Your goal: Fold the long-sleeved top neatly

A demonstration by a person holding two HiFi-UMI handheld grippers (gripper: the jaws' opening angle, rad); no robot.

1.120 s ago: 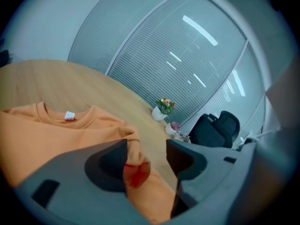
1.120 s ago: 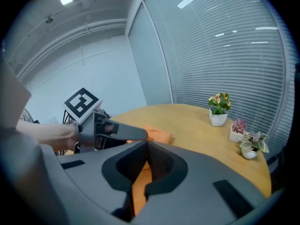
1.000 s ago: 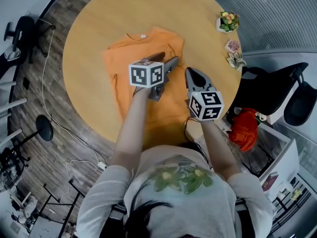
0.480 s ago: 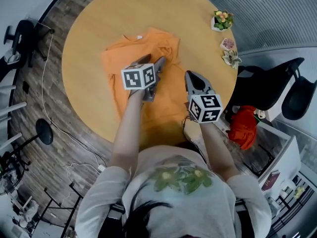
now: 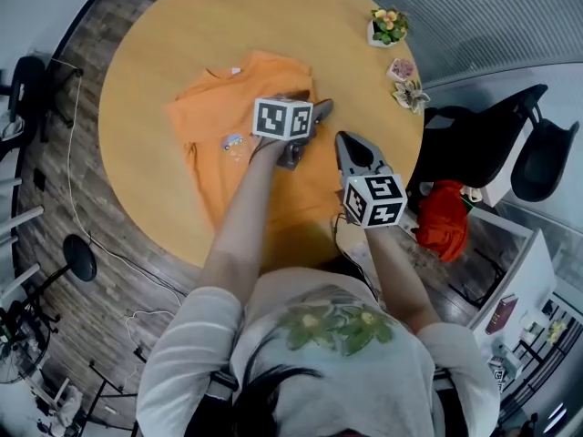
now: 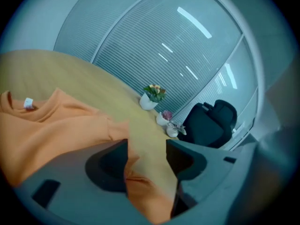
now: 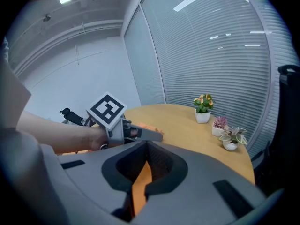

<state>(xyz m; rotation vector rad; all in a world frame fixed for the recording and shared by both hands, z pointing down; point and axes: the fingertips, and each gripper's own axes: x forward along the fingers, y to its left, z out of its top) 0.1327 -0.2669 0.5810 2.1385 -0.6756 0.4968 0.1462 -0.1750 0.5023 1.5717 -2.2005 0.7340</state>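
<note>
We see the top point(image 5: 219, 130) upper-centre on the table point(image 5: 173, 25), its 2 sides seemingly folded in; the body fold remains. The left gripper point(image 5: 319, 110) hangs spread over the top's right edge, and the right gripper point(image 5: 342, 140) is pressed together.

Top point(image 5: 205, 171): orange knit cloth, matt, soft, light creases. Small white woven-look label point(image 6: 29, 102) at neck.
Bench point(image 5: 173, 44): light tan wood-look surface, smooth, satin w/ faint sheen.
Left gripper point(image 6: 147, 145) & right gripper point(image 7: 146, 149): grey plastic shells, matt, smooth. Inner faces of jaws darker, dull.
Marker cubes point(image 5: 282, 118): flat white w/ black print, no gloss.
Floor point(image 5: 109, 235): dark wood planks, grainy.
Plant pot point(image 6: 148, 102): white, slight gloss, prob. ceramic, too small to be sure.
Blinds point(image 7: 211, 46): fine ribbed slats, pale, matt.
Chair point(image 5: 474, 144): black, dull.
Sleeve point(image 5: 196, 344): pale ribbed cloth.
</note>
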